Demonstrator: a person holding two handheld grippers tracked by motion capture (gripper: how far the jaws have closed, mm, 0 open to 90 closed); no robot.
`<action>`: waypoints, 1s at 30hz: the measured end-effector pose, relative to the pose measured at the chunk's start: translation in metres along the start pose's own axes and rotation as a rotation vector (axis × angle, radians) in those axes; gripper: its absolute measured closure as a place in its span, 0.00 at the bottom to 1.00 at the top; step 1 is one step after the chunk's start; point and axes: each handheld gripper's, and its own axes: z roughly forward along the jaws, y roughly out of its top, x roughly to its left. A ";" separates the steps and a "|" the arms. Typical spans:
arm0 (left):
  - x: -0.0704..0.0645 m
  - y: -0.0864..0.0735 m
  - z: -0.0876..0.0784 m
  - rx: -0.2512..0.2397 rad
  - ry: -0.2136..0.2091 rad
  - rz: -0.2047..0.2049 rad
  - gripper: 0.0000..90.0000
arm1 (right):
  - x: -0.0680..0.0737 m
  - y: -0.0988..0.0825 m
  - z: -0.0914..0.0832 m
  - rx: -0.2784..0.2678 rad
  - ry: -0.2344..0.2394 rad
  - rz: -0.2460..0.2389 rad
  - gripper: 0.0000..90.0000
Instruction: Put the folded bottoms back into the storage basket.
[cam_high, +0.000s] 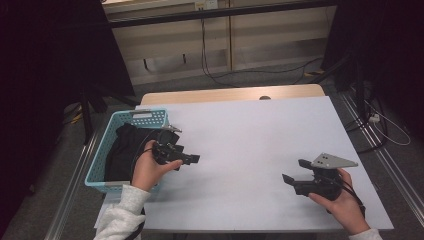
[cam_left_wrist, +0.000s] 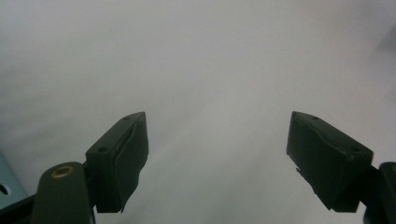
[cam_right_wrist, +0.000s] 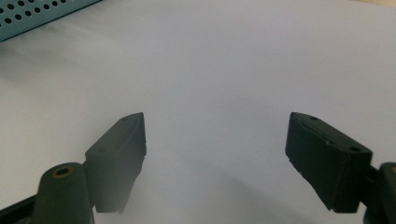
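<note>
The left hand-held gripper (cam_high: 192, 159) is hovering released and empty over the white bench (cam_high: 250, 150), just beside the blue basket (cam_high: 100, 167), likely staying within reach of the black garment (cam_high: 125, 150) lying bunched inside it. The right hand-held gripper (cam_high: 295, 172) is waiting well apart near the bench's right edge, jaws spread, gripping nothing.

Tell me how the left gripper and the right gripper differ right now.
The left gripper sits beside the blue basket holding black cloth; the right gripper is far from it, near the table's right edge. The right gripper shows a grey plate on top in full; the left's barely shows. Both are open and empty.
</note>
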 end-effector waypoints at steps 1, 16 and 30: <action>-0.001 -0.001 0.001 -0.002 -0.002 -0.004 0.23 | 0.000 0.000 -0.001 0.001 -0.001 0.003 0.22; -0.012 -0.014 0.003 -0.007 -0.024 0.022 0.22 | 0.001 -0.003 -0.007 -0.004 0.010 0.007 0.22; -0.013 -0.038 0.008 -0.027 -0.051 0.012 0.21 | 0.001 -0.004 -0.006 0.005 0.003 -0.001 0.22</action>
